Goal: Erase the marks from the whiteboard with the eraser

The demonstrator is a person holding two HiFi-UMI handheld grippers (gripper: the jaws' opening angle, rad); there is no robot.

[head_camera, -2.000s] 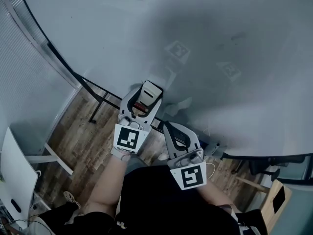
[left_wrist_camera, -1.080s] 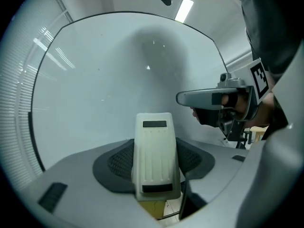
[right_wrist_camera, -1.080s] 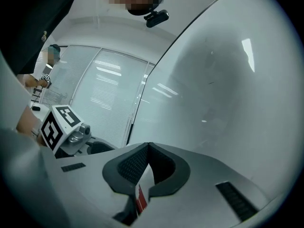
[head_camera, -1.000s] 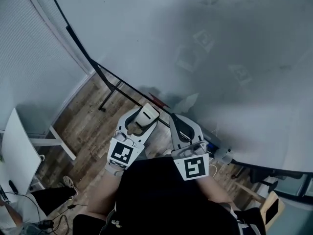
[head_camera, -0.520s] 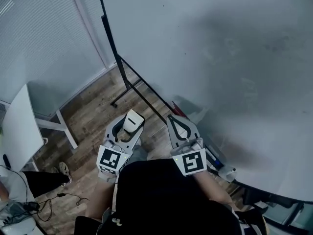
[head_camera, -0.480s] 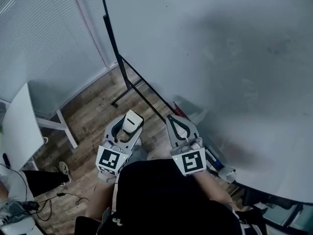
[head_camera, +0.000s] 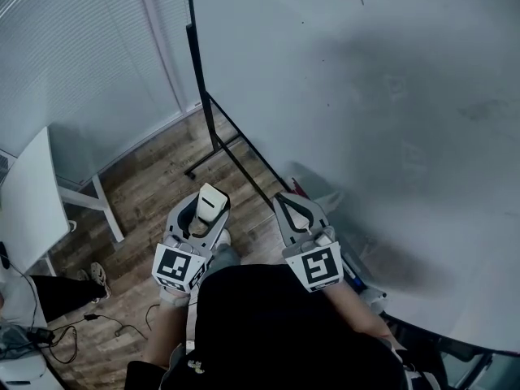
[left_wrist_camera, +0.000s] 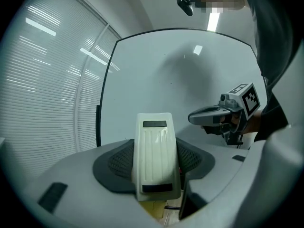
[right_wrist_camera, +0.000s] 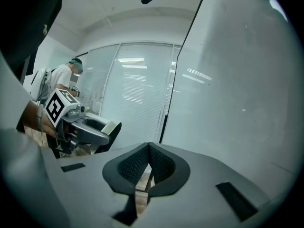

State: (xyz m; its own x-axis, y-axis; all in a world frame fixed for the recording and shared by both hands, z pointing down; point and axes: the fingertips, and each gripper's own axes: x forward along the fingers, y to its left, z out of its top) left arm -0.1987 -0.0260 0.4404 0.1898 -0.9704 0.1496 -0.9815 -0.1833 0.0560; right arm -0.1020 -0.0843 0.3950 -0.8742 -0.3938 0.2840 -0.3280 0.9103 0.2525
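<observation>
Left hand-held gripper point(head_camera: 203, 214) tight on the cream eraser point(left_wrist_camera: 154, 156) between its jaws; right hand-held gripper point(right_wrist_camera: 148, 151) closed, empty

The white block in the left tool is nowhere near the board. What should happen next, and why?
Probably lift the left gripper up and rightward until the eraser it clamps meets the whiteboard. The eraser hangs low, clear of the board, and faint grey smudges seem to show there. The right gripper is shut and empty, so it can wait.

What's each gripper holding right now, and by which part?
The left gripper clamps the eraser across its two long sides, near mid-length. The right gripper is shut on nothing.
</observation>
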